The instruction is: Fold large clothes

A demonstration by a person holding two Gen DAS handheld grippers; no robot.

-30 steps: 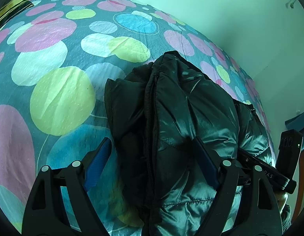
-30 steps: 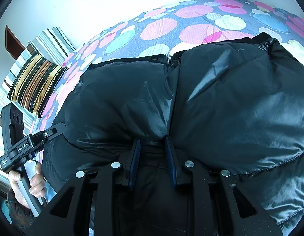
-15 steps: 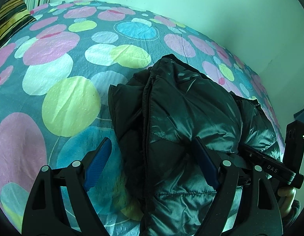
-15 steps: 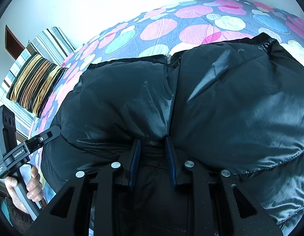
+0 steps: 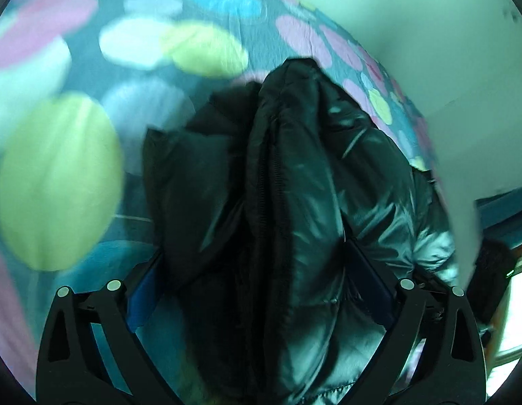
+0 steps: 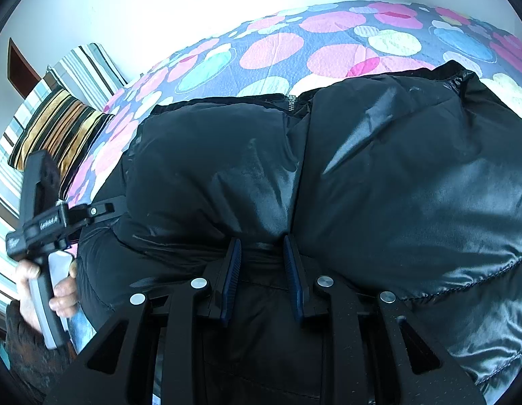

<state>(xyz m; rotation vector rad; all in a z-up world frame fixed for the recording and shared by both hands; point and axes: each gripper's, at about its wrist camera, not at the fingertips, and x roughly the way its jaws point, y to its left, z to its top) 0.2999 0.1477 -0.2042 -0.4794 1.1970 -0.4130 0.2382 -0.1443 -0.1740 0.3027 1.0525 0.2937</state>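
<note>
A shiny black puffer jacket lies folded in a thick bundle on the bed; it fills the right wrist view. My left gripper is open wide, its fingers on either side of the bundle's near end. My right gripper is shut on a fold of the jacket at its near edge, blue pads pressed into the fabric. The left gripper's handle, held by a hand, also shows in the right wrist view.
The bed cover is blue-grey with large coloured circles. Striped pillows lie at the bed's head. A pale wall runs along the far side of the bed.
The left gripper has pushed forward onto the jacket, so the bundle now sits deep between its open fingers; its view is motion-blurred. The right gripper keeps its hold and has not moved.
</note>
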